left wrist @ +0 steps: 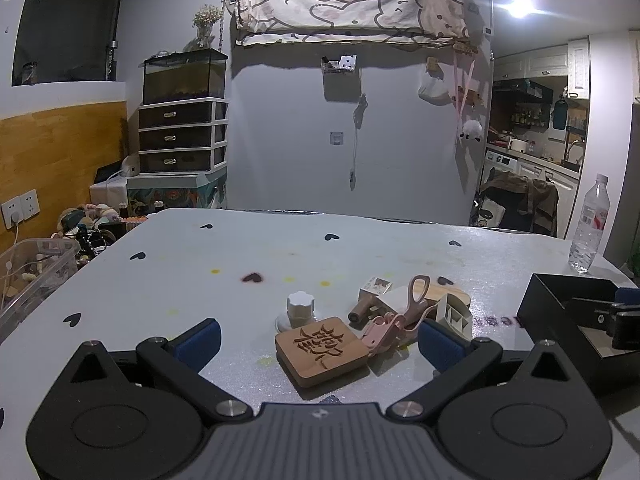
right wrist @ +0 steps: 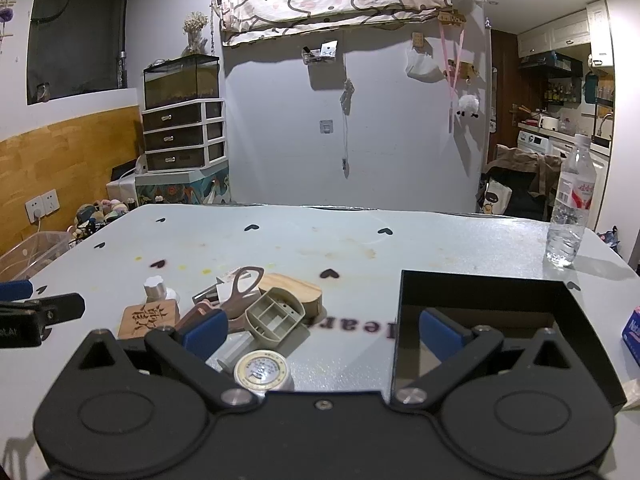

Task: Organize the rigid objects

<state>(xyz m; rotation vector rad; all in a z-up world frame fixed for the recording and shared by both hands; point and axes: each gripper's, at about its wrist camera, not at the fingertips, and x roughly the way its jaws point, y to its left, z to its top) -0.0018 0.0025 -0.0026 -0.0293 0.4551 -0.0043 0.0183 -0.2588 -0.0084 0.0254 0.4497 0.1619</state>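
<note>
Grey tabletop (right wrist: 304, 236) dotted with small black hearts fills the lower half of both views, with a water bottle (right wrist: 570, 204) standing at the right edge and a stack of drawers (right wrist: 182, 134) against the far wall at upper left. Clustered at centre-left of the right wrist view lie the things to sort: a carved wooden block (right wrist: 149, 317), a white knob (right wrist: 155, 288), pink scissors (right wrist: 242, 290), a grey divided tray (right wrist: 274, 316) leaning on an oval wooden box (right wrist: 296, 290), and a roll of tape (right wrist: 262, 372) nearest the camera. An open black box (right wrist: 480, 292) sits at lower right of that view, apparently the destination.

Both tools are empty. The left gripper (left wrist: 320, 340) has its blue pads spread wide, straddling the carved block in the lower centre of its view. The right gripper (right wrist: 324, 332) is equally wide, its right pad over the black box and its left pad by the pile.

Judging from this, the block is the likely first pick: lower the left fingers flat on either side of its edges, close squarely so it does not pivot, and lift clear of the scissors touching its right side before carrying it to the box
</note>
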